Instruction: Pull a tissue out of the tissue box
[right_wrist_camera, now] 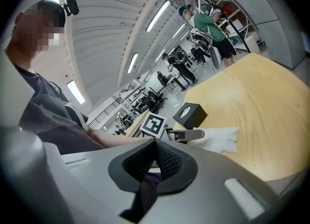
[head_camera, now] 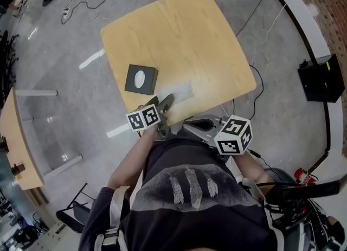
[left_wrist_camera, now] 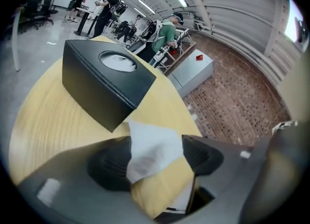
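Observation:
A black tissue box (head_camera: pixel 141 79) with an oval top slot stands on the wooden table (head_camera: pixel 179 33), near its left edge. One white tissue (head_camera: pixel 183 89) lies flat on the table to the right of the box. My left gripper (head_camera: pixel 167 100) reaches over the table's near edge and is open. In the left gripper view the tissue (left_wrist_camera: pixel 151 143) lies loose between the spread pads of the left gripper (left_wrist_camera: pixel 156 157), with the box (left_wrist_camera: pixel 104 80) just beyond. My right gripper (head_camera: pixel 191 123) hangs back at the near edge. Its pads (right_wrist_camera: pixel 164 157) meet, with nothing between them.
People stand at workbenches in the background (left_wrist_camera: pixel 167 32). A second wooden table (head_camera: pixel 16 136) is at the left, a folding chair (head_camera: pixel 73 212) behind me. On the floor are cables (head_camera: pixel 255 55), a black case (head_camera: pixel 320 79) and a red extinguisher (head_camera: pixel 303 177).

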Demonstrator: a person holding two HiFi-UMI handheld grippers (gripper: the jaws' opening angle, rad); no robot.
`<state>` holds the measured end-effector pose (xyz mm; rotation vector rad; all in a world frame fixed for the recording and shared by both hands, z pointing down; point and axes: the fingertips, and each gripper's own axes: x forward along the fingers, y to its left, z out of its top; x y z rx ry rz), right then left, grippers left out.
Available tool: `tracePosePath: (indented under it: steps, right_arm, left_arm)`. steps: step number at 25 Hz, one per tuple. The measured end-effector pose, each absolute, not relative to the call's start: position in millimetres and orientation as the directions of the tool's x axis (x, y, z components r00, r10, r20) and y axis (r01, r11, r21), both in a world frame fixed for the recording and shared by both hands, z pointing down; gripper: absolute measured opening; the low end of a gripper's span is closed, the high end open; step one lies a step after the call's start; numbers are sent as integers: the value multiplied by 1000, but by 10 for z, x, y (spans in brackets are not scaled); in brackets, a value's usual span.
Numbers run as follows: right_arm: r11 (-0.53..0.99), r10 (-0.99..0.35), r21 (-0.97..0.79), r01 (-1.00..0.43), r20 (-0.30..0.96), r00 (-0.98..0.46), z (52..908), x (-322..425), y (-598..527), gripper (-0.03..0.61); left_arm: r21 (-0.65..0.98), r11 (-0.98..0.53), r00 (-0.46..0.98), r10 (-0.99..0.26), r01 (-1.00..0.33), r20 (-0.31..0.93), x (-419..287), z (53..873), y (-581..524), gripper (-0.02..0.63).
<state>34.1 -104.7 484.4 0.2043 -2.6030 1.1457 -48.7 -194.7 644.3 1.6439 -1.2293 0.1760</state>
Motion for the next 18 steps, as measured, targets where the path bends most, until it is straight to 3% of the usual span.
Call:
tracePosePath:
  steps: [2, 5, 9, 18]
  right_arm:
    - [673, -4, -701, -236, 315, -949, 4851, 331, -1044, -2]
    - [679, 8, -693, -241, 336, -942, 4950, 262, -1060, -2]
    - [700, -12, -641, -315, 430, -903, 5227, 275, -1233, -2]
    - [669, -69, -649, -362, 431, -900, 5233, 320, -1403, -2]
  left_arm:
    - [637, 47, 484, -608, -769, 629, -443, 6441, -1936, 371]
    - [617, 13, 492, -591, -787, 640, -461, 6391, -1923, 407]
    - [601, -17, 494, -588, -799, 640, -499, 6319, -1888, 417]
    - [483, -139, 444, -662, -865, 604, -735, 5906, -1844, 428]
